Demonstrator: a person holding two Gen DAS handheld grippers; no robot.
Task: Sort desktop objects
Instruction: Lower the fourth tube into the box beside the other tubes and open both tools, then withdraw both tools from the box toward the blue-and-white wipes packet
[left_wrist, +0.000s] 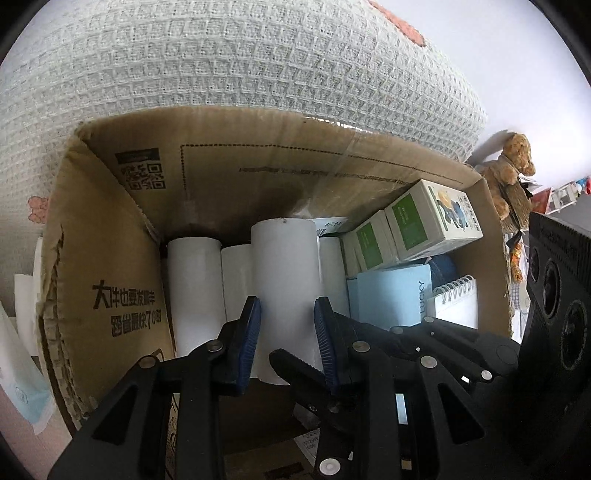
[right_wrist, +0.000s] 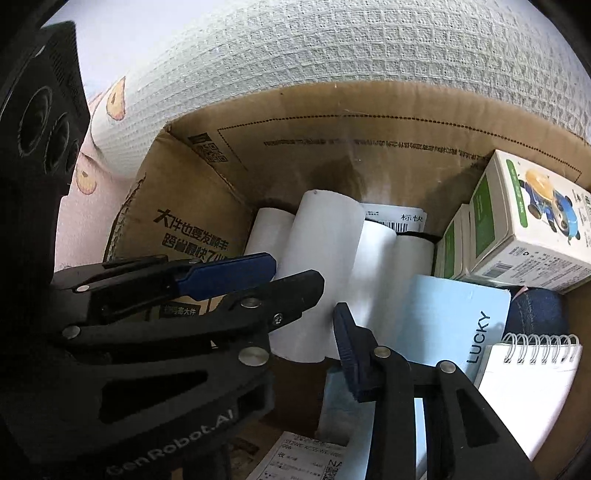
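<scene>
My left gripper (left_wrist: 287, 332) is shut on a white paper roll (left_wrist: 285, 280), its blue pads pressing both sides, and holds it inside a cardboard box (left_wrist: 229, 177) above other white rolls (left_wrist: 195, 288). The held roll shows in the right wrist view (right_wrist: 321, 266), with the left gripper's fingers (right_wrist: 229, 275) on it. My right gripper (right_wrist: 306, 332) is open beside the roll, over a light blue "LUCKY" notebook (right_wrist: 450, 314); only its right finger (right_wrist: 351, 350) shows clearly.
In the box's right half lie green-and-white cartons (left_wrist: 424, 225), the blue notebook (left_wrist: 391, 295), a spiral notepad (right_wrist: 528, 373) and a dark blue item (right_wrist: 535, 306). A waffle-weave blanket (left_wrist: 258, 62) lies behind the box. A teddy bear (left_wrist: 511, 173) sits to the right.
</scene>
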